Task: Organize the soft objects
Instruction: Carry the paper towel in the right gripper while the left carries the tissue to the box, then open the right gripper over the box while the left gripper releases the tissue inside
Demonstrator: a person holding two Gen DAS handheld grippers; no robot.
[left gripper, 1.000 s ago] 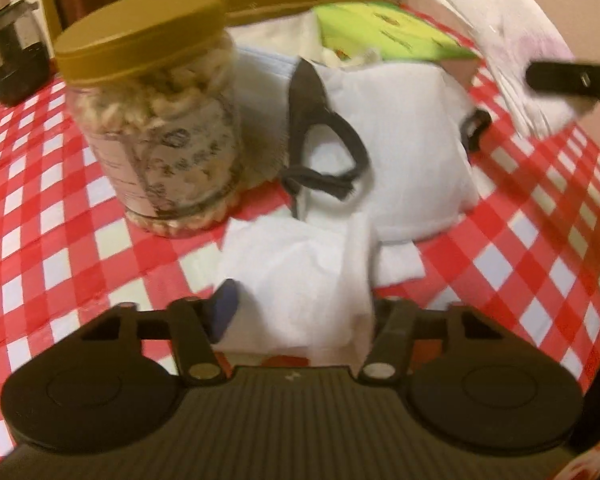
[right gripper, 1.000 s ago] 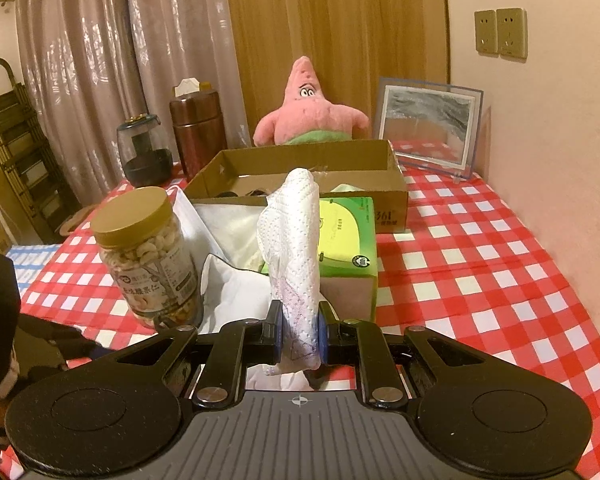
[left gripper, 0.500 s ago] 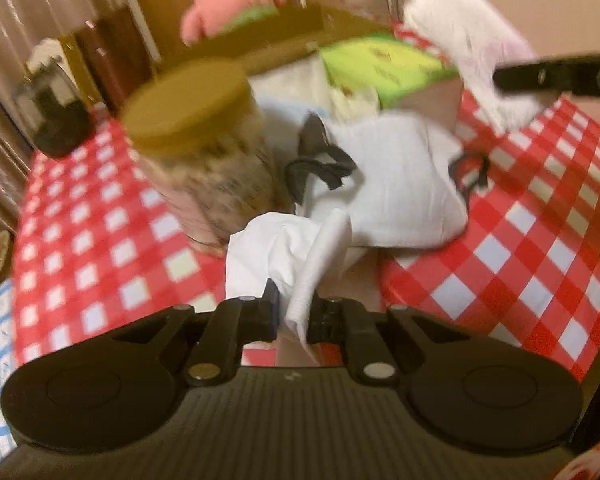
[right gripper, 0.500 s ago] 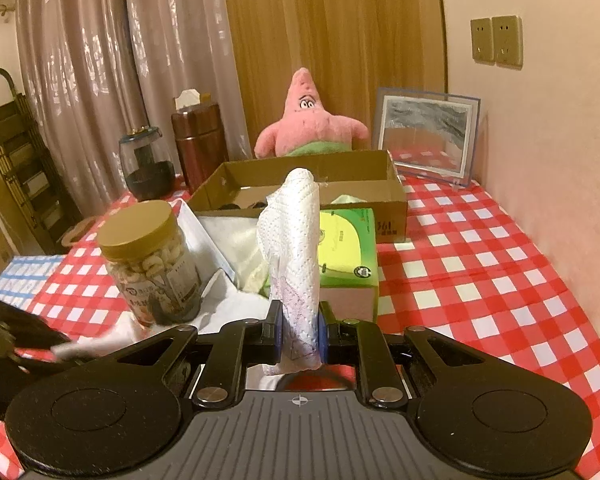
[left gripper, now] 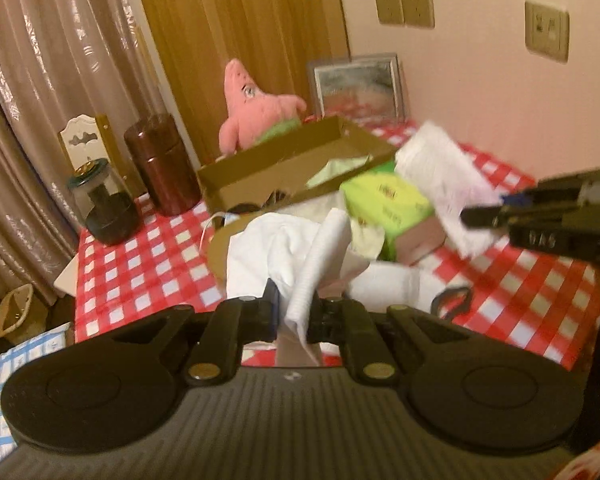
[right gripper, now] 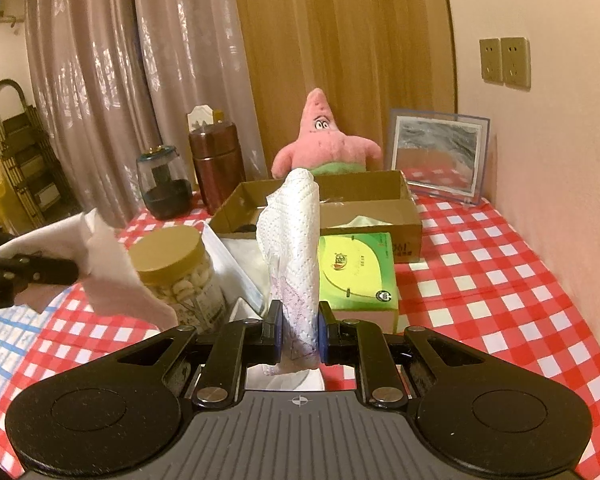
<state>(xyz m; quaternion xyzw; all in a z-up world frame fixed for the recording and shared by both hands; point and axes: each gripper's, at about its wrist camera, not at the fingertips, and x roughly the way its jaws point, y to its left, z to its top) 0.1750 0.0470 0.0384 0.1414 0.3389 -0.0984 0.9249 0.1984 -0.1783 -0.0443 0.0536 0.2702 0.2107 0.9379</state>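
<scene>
Left tool (left gripper: 294,312): I have it clenched on a white cloth (left gripper: 300,256), clear of the bench (right gripper: 480,280). Its jaws have just been closing, with the cloth between them. Jar (right gripper: 180,268): I must swing wide of it. Right tool (right gripper: 299,330): I have it clenched on a paper towel (right gripper: 294,240) that stands upright above the jaws. Box (right gripper: 328,208), behind the tissue pack (right gripper: 356,268): likely drop point. I should carry both loads high, release over the box, and keep the grips firm meanwhile.
</scene>
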